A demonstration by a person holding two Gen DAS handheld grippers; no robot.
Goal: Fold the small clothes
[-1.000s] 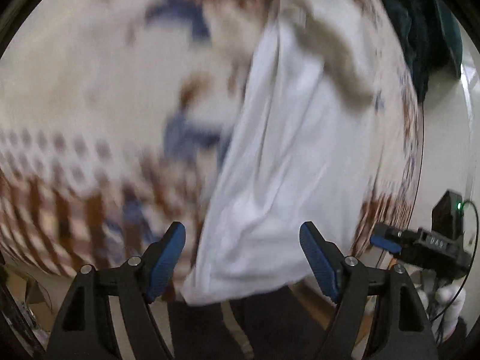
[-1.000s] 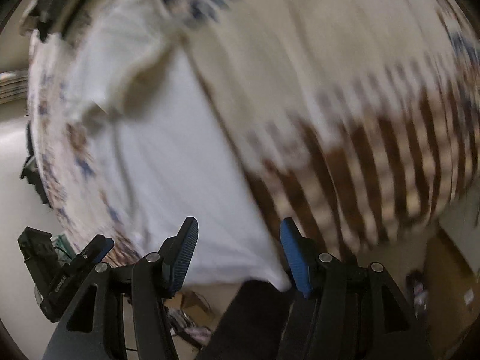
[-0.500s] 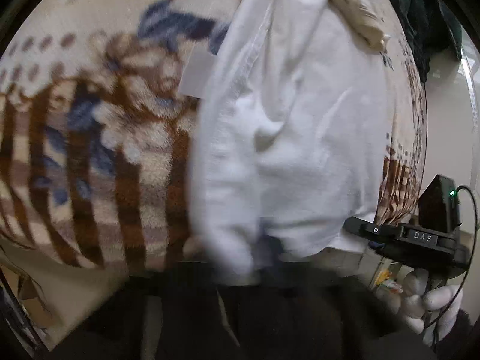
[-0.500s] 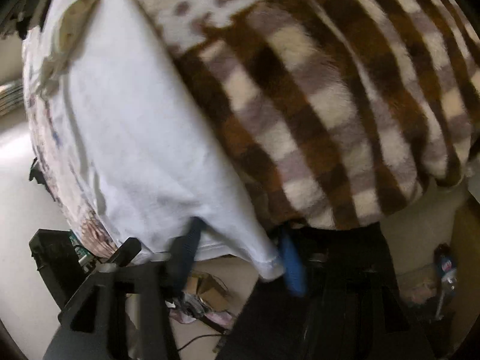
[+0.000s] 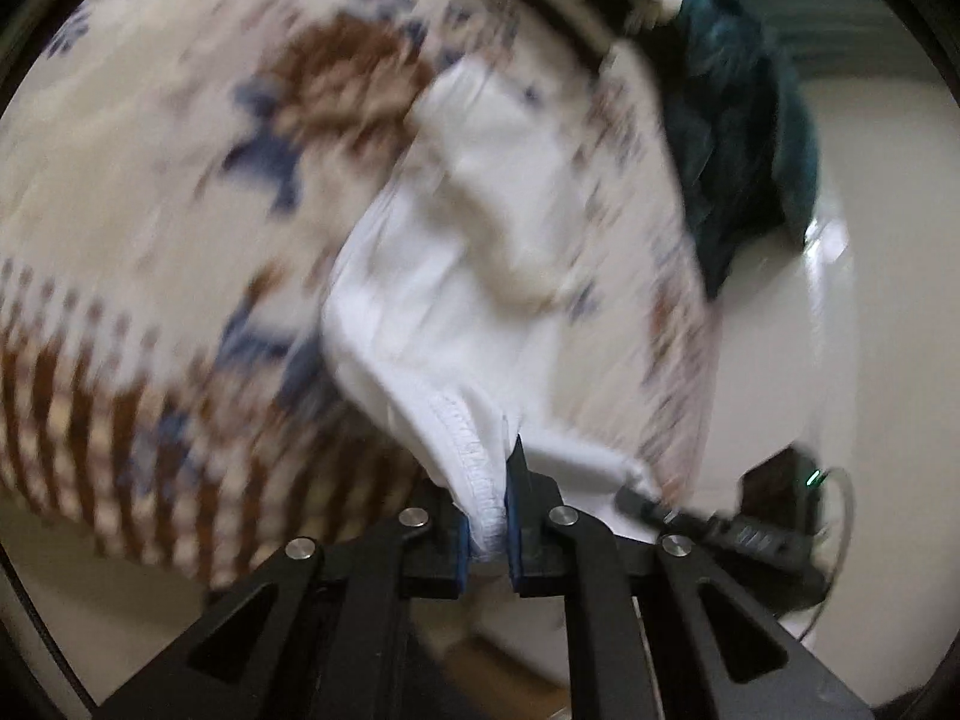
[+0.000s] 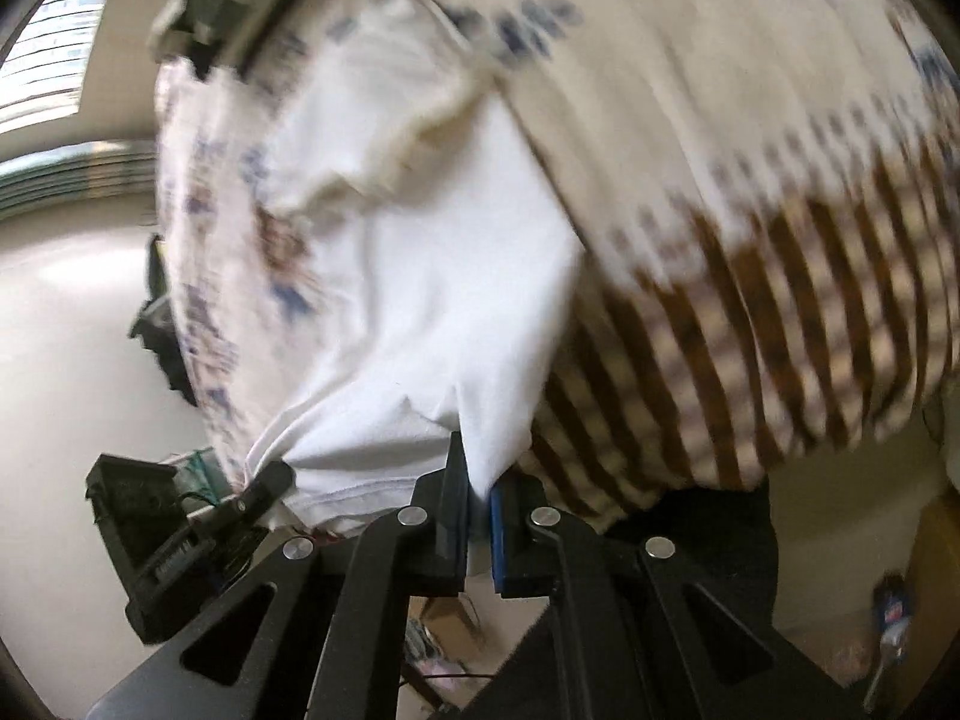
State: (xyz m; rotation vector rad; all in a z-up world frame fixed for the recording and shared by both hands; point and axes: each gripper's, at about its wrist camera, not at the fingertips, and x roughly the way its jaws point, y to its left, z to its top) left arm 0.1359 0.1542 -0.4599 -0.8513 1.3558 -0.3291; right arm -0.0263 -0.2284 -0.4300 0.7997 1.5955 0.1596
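Cloth is now caught in both tools where a second ago it lay free between spread jaws: the left hand-held gripper has closed on the stitched hem of the white garment, and the right hand-held gripper has just been closing too, its blue pads now pressed on a fold of the same hem at the other corner. In the earlier views the near edge of the garment lay slack over the edge of the patterned blanket; now that edge is drawn up into two taut peaks running into the jaws, and the rest of the white fabric still lies on the blanket, its far end rumpled up near a beige piece. Both views are smeared, so the hands look to be moving fast, lifting. A dark teal heap sits beyond, untouched. To my eye this is the start of a fold: with both near corners pinched, the hem can be carried up and over toward the far end. One worry is that the pinch on the right looks thin, near the very edge.
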